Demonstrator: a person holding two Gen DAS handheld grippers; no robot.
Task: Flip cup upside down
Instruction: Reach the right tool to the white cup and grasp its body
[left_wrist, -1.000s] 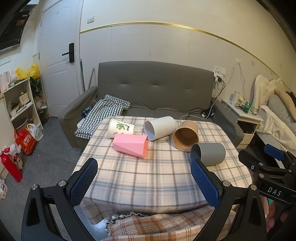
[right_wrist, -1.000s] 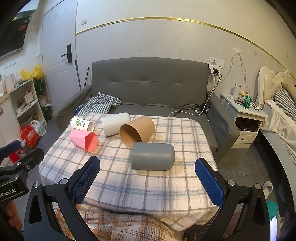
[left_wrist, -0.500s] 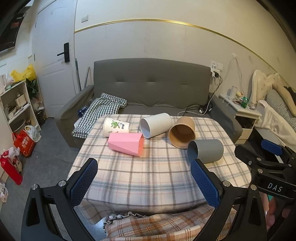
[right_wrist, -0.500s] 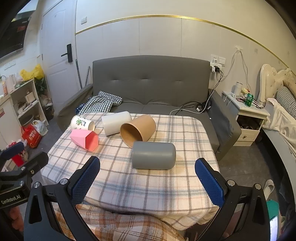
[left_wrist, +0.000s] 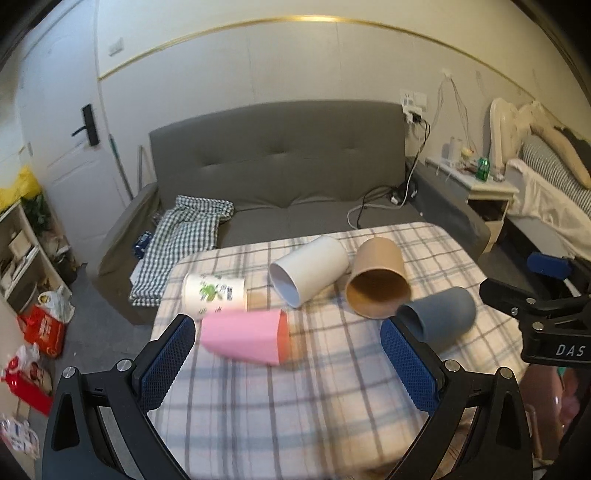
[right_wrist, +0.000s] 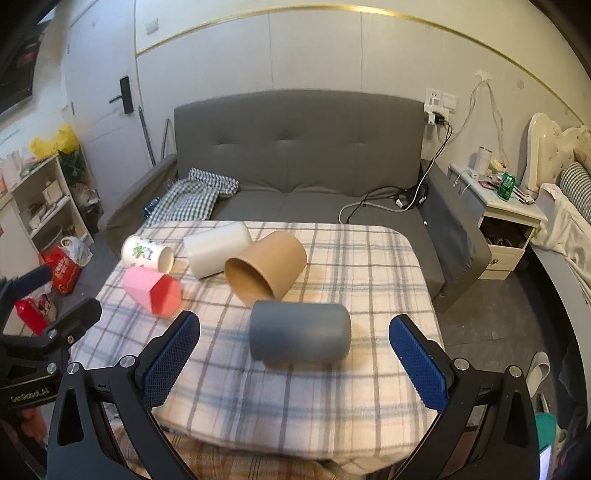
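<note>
Several cups lie on their sides on a plaid-covered table (left_wrist: 295, 398). A pink cup (left_wrist: 245, 335) lies nearest my open left gripper (left_wrist: 288, 365), just beyond its left finger. Behind it are a printed white cup (left_wrist: 213, 294), a plain white cup (left_wrist: 308, 270), a brown cup (left_wrist: 377, 282) and a grey cup (left_wrist: 439, 319). In the right wrist view my open right gripper (right_wrist: 295, 360) hovers close before the grey cup (right_wrist: 299, 338), with the brown cup (right_wrist: 266, 269), white cup (right_wrist: 216, 249), printed cup (right_wrist: 147, 254) and pink cup (right_wrist: 151, 290) farther left.
A grey sofa (right_wrist: 303, 162) with a checked cloth (right_wrist: 192, 199) stands behind the table (right_wrist: 369, 266). A bedside cabinet (right_wrist: 506, 221) and bed are on the right; shelves (right_wrist: 44, 206) and bags on the left. Each gripper shows in the other's view, the right gripper (left_wrist: 546, 314) and the left gripper (right_wrist: 37, 332).
Both grippers have moved forward toward the table, so the cups look larger and closer. The left view has swung so the pink cup lies nearer its fingers. The cups have not moved.
</note>
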